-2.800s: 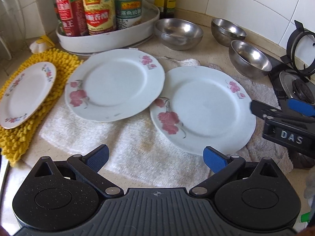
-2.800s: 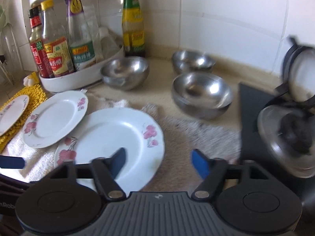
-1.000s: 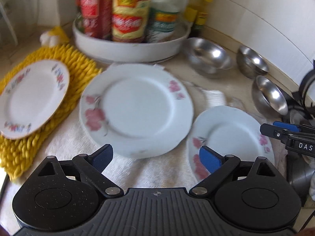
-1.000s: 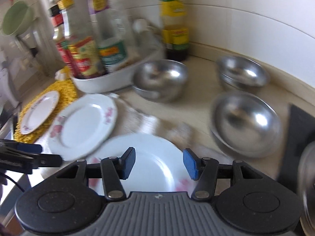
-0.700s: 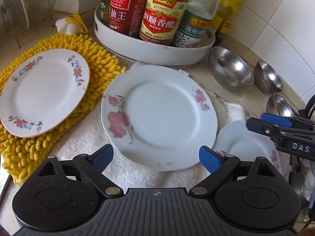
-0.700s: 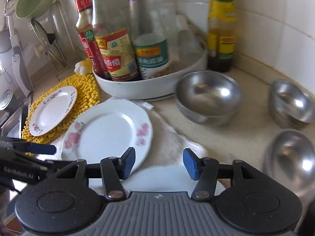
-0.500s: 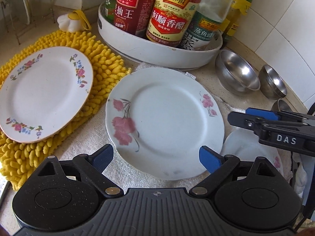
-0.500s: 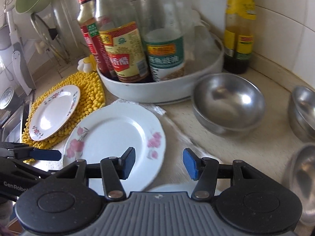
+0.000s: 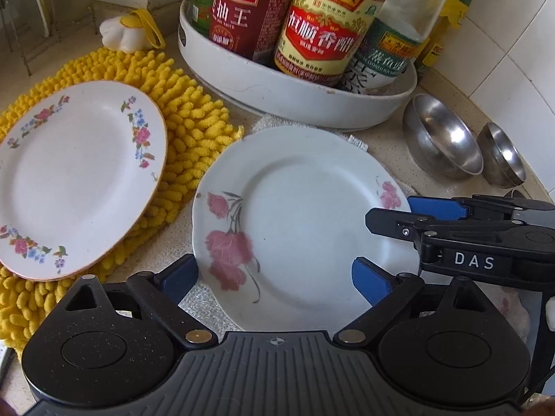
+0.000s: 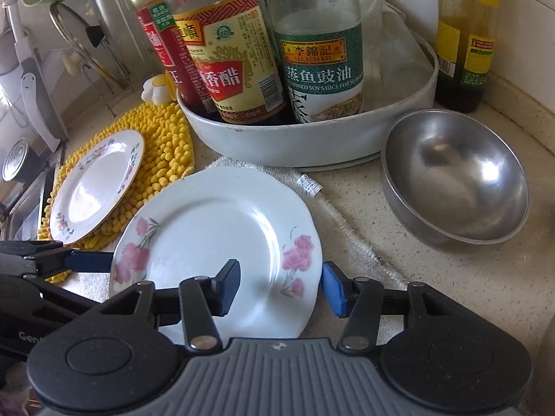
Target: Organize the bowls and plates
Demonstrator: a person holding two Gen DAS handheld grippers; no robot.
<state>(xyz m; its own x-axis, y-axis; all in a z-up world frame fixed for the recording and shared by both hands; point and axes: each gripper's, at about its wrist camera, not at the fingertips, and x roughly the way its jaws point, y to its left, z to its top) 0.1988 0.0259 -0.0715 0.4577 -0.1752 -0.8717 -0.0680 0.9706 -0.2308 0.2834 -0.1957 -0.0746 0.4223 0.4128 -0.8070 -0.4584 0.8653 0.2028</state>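
The pink-flowered plate is lying on the white towel. The left gripper is being held wide open, empty; the right gripper is half open around the plate's edge, nothing gripped.

Bright daylight, both views sharp, w/ strong fisheye bending at edges & dark corners. Glare spots on steel bowl ahead-right of right gripper. Pink-flower plate between left gripper fingers slightly washed out; soft shadows under tong fingers.
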